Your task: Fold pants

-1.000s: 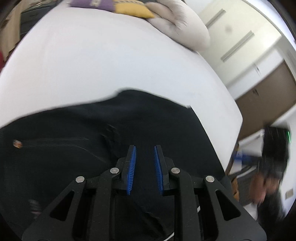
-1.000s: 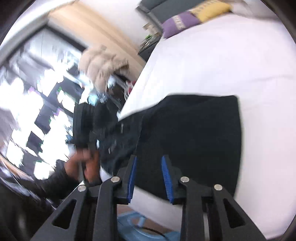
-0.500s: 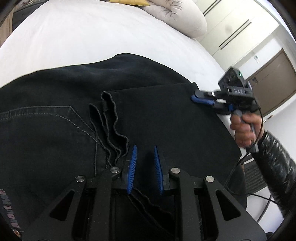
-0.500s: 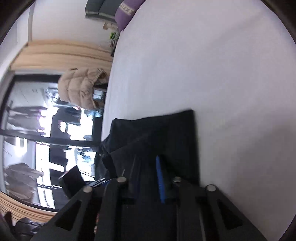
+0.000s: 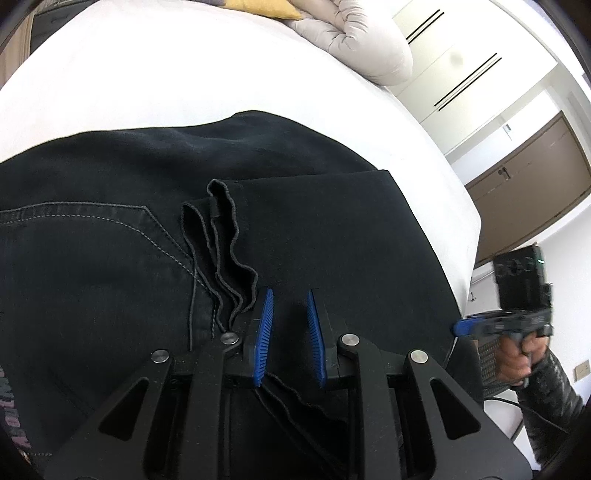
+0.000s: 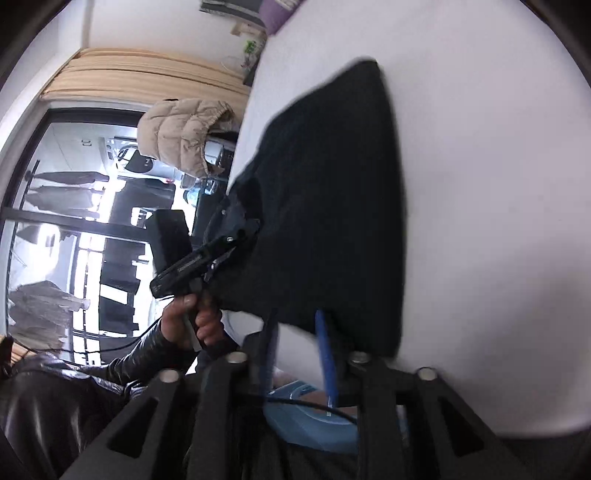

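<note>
Black pants (image 5: 332, 236) lie folded on the white bed (image 5: 184, 85), leg hems stacked in wavy edges over the seat with its stitched pocket. My left gripper (image 5: 290, 328) sits low on those hems, blue pads a narrow gap apart with the hem layers running between them. From the right wrist it shows as a black tool (image 6: 207, 254) in a hand, tips on the pants (image 6: 332, 192). My right gripper (image 6: 295, 350) hangs at the bed's near edge, jaws opening, nothing pinched; the left wrist view shows the right gripper (image 5: 461, 326) just off the mattress side.
A pale quilt (image 5: 354, 40) and a yellow pillow (image 5: 258, 5) lie at the bed's head. White wardrobe doors (image 5: 461, 77) and a brown door (image 5: 528, 199) stand beyond. A beige puffer jacket (image 6: 184, 136) hangs by the window. A blue object (image 6: 306, 417) sits on the floor below.
The leg ends came over onto the seat with my left gripper, which then sank lower. My right gripper let go of the fold's far corner and dropped back off the bed's edge.
</note>
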